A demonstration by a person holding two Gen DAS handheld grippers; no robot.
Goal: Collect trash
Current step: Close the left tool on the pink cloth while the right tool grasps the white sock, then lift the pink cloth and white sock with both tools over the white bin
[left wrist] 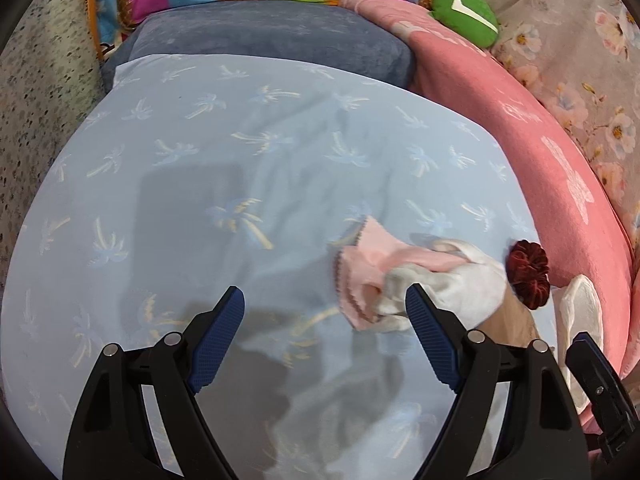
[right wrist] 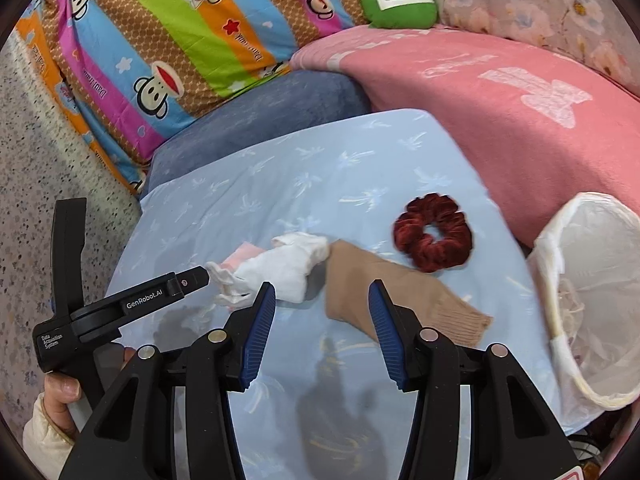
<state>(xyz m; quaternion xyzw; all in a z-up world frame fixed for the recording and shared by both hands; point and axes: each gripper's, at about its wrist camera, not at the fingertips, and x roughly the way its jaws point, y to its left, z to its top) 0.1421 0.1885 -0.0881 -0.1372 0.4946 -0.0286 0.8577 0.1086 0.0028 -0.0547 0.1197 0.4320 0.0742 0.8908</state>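
On a light blue palm-print sheet (left wrist: 248,168) lie a pink cloth (left wrist: 360,268), a crumpled white cloth (left wrist: 468,280), a tan sock (right wrist: 376,280) and a dark red velvet scrunchie (right wrist: 432,232). My left gripper (left wrist: 326,304) is open and empty, its right finger next to the white cloth. My right gripper (right wrist: 322,292) is open and empty, just above the near end of the tan sock, with the white cloth (right wrist: 280,268) to its left. A white bag-lined bin (right wrist: 592,300) lies at the right. The left gripper's body (right wrist: 120,308) shows in the right wrist view.
A grey-blue cushion (right wrist: 256,120) sits behind the sheet. A pink blanket (right wrist: 500,112) lies to the right. A colourful monkey-print pillow (right wrist: 160,40) and a green plush (right wrist: 400,4) are at the back. Speckled floor (right wrist: 32,200) is to the left.
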